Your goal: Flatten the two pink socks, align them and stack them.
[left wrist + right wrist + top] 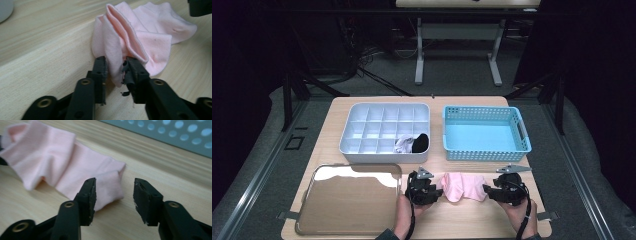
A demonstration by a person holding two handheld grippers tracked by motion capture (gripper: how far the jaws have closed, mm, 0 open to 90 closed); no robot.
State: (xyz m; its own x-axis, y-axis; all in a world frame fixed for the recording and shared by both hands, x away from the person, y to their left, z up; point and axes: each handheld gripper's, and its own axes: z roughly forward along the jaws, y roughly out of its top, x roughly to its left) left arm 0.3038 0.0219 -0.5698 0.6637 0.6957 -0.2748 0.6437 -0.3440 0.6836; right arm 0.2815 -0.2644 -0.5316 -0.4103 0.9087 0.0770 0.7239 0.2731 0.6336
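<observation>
Two grippers flank pink sock (463, 186) at table's (472, 225) near edge, 6 o'clock. Left gripper (115, 68) clamped on sock's folded edge, cloth pinched between jaws. Right gripper (114, 195) jaws apart, sock's other end just ahead of its left jaw, not gripped. White divided organizer (384, 131) at 11 o'clock, white sock (402, 144) and black sock (421, 143) in near-right cells. Blue basket (485, 132) at 1 o'clock. Clear lid (349, 197) at 8 o'clock, just beside left gripper.

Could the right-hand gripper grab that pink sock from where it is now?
Probably yes. The right gripper sits open at the end of the pink sock, with bare table around it and nothing between, though the sock's end lies beside one jaw rather than squarely between both.
</observation>
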